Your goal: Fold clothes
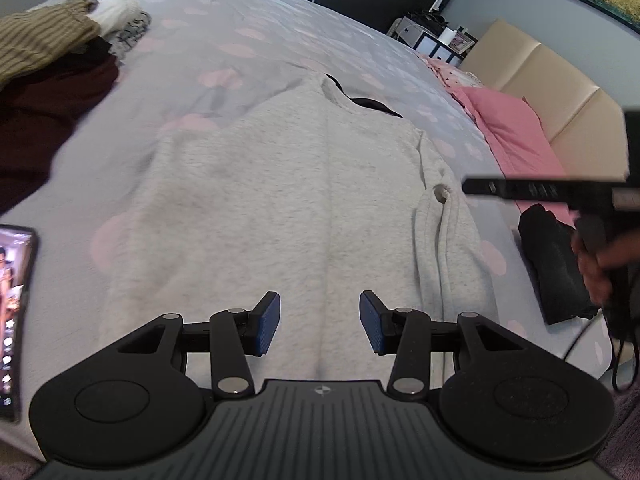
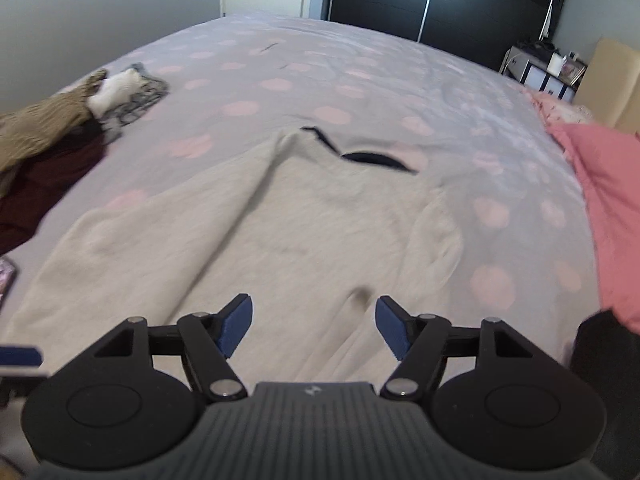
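Grey sweatshirt (image 1: 280, 184) flat on bed (image 1: 260, 40), one sleeve folded in. Left gripper (image 1: 320, 322) and right gripper (image 2: 314, 326): fingers released, empty.

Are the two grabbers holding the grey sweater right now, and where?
No. Both the left gripper and the right gripper are open above the grey sweater, with nothing between their fingers.

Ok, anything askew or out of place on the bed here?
Yes: the grey sweatshirt lies flat, but its sleeve on the right in the left wrist view is bunched and twisted along the body. A phone with its screen lit sits beside it.
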A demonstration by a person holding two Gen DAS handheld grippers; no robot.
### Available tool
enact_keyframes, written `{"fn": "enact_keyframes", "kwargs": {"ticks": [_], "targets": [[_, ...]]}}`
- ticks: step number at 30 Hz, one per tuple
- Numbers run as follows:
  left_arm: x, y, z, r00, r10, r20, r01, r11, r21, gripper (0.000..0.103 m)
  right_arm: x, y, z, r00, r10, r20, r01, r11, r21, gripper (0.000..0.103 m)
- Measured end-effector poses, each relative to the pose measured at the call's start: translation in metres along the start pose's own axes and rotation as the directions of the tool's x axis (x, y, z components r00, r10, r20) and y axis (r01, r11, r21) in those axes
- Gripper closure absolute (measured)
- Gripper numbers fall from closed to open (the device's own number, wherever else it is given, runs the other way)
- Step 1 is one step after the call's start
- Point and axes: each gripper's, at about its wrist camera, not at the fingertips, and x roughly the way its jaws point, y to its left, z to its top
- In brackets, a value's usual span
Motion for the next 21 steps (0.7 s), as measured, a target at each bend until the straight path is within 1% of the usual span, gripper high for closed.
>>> {"fn": "enact_keyframes", "kwargs": {"ticks": [5, 7, 9, 11, 14, 17, 21], "targets": [[-0.028, 0.023, -0.006, 0.999, 0.048, 0.024, -0.047, 0.999, -0.025, 0.061, -0.025, 0.022, -0.04, 0.998, 0.062, -0.007, -0.062, 0.998, 0.03, 0.032], [-0.037, 0.035, -0.007, 0.997, 0.074, 0.022, -0.073, 0.996, -0.045, 0.061, -0.029, 0.031, -0.052, 0.996, 0.087, -0.019, -0.086, 0.995, 0.053, 0.032], [-0.043, 0.046, -0.008, 0.996, 0.09, -0.001, -0.09, 0.994, -0.061, 0.06, -0.034, 0.039, -0.064, 0.993, 0.115, -0.027, -0.112, 0.99, 0.081, 0.032], [-0.048, 0.057, -0.01, 0.994, 0.105, -0.024, -0.107, 0.991, -0.076, 0.056, -0.04, 0.047, -0.075, 0.988, 0.151, -0.03, -0.147, 0.983, 0.108, 0.032], [-0.049, 0.071, -0.018, 0.991, 0.118, -0.061, -0.124, 0.987, -0.106, 0.054, -0.048, 0.06, -0.087, 0.981, 0.19, -0.033, -0.185, 0.975, 0.12, 0.032], [-0.041, 0.082, -0.027, 0.987, 0.119, -0.11, -0.132, 0.984, -0.122, 0.053, -0.056, 0.073, -0.095, 0.978, 0.209, -0.027, -0.205, 0.973, 0.102, 0.031], [-0.026, 0.093, -0.037, 0.977, 0.125, -0.173, -0.148, 0.981, -0.127, 0.053, -0.06, 0.084, -0.101, 0.975, 0.222, -0.033, -0.219, 0.973, 0.075, 0.031]]}}
